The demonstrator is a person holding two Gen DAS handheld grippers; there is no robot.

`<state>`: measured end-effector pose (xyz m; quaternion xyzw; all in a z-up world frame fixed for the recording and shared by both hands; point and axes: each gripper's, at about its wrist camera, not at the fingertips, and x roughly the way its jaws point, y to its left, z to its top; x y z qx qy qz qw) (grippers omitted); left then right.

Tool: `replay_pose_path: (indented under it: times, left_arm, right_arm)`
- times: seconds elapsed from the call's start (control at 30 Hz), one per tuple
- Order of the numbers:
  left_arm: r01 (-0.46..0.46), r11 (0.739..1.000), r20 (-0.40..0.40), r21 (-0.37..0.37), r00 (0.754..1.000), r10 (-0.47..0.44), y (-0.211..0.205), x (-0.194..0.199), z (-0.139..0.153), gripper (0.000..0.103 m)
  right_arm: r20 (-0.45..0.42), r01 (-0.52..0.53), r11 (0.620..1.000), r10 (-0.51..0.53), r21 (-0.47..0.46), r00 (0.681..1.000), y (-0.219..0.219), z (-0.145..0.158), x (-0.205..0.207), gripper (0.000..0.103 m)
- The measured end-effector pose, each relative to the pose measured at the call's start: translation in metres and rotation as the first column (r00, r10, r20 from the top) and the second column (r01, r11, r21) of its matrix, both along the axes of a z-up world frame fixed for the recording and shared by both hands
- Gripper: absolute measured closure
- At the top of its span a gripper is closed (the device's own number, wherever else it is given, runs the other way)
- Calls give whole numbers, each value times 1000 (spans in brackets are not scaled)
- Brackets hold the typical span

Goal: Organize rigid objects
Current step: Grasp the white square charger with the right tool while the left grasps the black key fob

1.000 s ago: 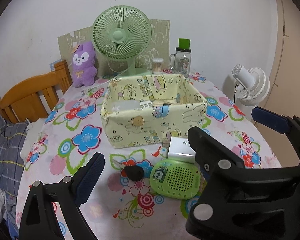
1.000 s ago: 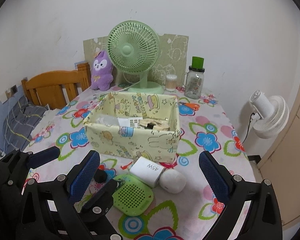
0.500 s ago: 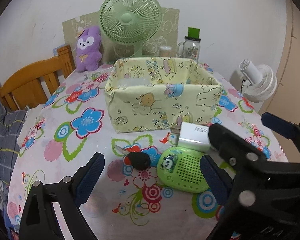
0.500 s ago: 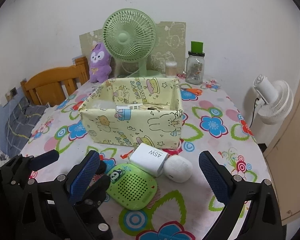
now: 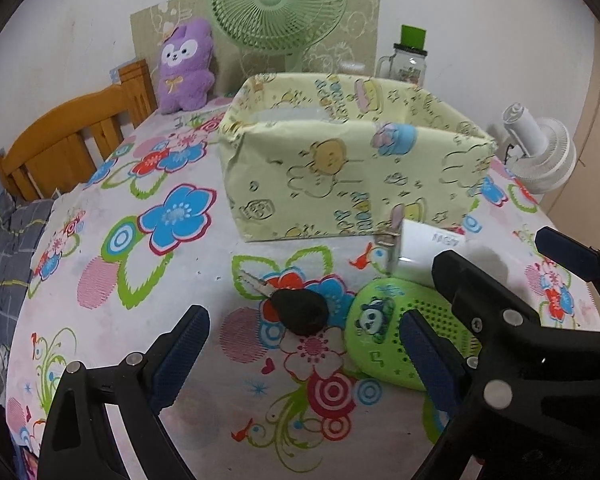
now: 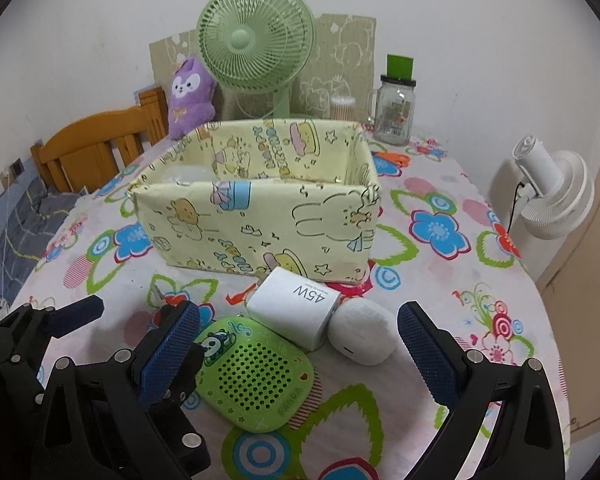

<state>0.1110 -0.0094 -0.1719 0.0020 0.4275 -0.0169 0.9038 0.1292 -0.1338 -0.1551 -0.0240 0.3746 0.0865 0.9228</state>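
A black car key [image 5: 296, 309] lies on the flowered tablecloth, just ahead of my open left gripper [image 5: 304, 354]. Beside it lie a green perforated panda case [image 5: 388, 334] [image 6: 256, 372], a white 45W charger [image 6: 294, 308] [image 5: 424, 252] and a white earbud case [image 6: 362, 332]. My open right gripper [image 6: 296, 346] hovers low over the green case and the charger. Behind them stands a yellow cartoon-print box [image 6: 260, 208] [image 5: 348, 168] with items inside, mostly hidden.
At the back stand a green desk fan [image 6: 256, 40], a purple plush [image 6: 190, 96], a glass jar with a green lid [image 6: 394, 108] and a cotton-swab pot [image 6: 342, 106]. A wooden chair [image 5: 72, 140] is left of the table, a white fan [image 6: 556, 196] right.
Both grippers have dropped lower and moved closer to the objects in front of the box. The left gripper now frames the black key; both stay open.
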Motion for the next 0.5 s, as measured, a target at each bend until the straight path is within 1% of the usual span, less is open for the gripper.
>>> replay_pose_path:
  times: [0.27,0.5]
  left_arm:
    - [-52,998,-27,28,998,53,15,9,-10,7]
    - [-55,998,-41,38,998,57,16,16,-17,11]
  right_arm:
    - [-31,-6,1000,6,-6,1000,9,-14,14,6]
    - [-59,-1,1000,0,-11,998,12,-22,23,9]
